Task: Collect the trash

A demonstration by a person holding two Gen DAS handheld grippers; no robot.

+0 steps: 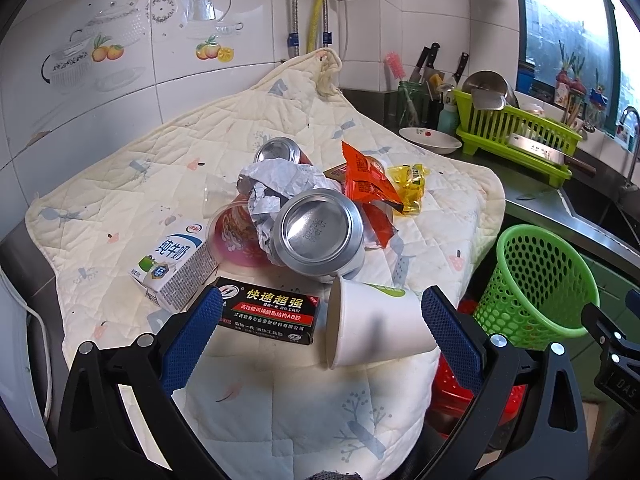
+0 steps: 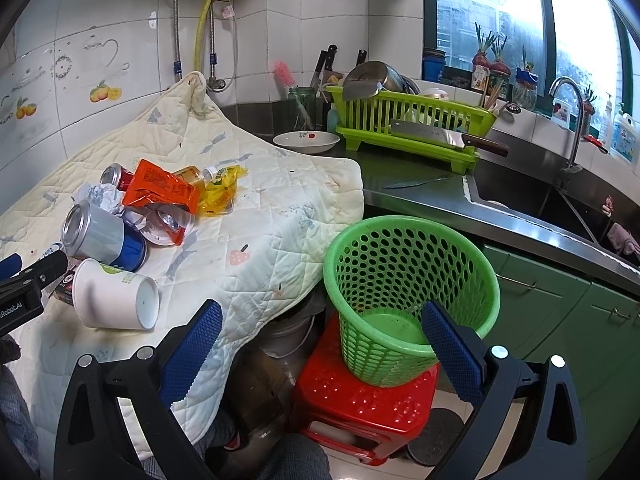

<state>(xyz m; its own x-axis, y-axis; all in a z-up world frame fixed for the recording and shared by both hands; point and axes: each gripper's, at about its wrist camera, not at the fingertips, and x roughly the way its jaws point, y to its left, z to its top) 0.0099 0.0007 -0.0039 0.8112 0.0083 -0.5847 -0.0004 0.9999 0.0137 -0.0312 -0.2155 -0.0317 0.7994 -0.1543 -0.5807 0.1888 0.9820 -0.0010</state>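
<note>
Trash lies on a quilted cloth [image 1: 280, 400]: a white paper cup [image 1: 376, 326] on its side, a black glue box [image 1: 268, 310], a milk carton [image 1: 176, 264], a silver can [image 1: 320, 232], crumpled paper [image 1: 276, 180], an orange wrapper [image 1: 368, 180] and a yellow wrapper [image 1: 412, 180]. My left gripper [image 1: 320, 336] is open, its fingers either side of the cup and box. My right gripper [image 2: 320, 344] is open and empty, above the cloth's edge beside the green mesh basket [image 2: 408, 292]. The cup [image 2: 116, 296] and can [image 2: 104, 236] also show in the right wrist view.
The basket stands on a red stool [image 2: 360, 396] in front of the counter. Behind are a green dish rack [image 2: 412, 120] with a cleaver [image 2: 440, 136], a white plate [image 2: 306, 141], a knife [image 2: 416, 181] on the steel counter, and a sink [image 2: 532, 204] with tap.
</note>
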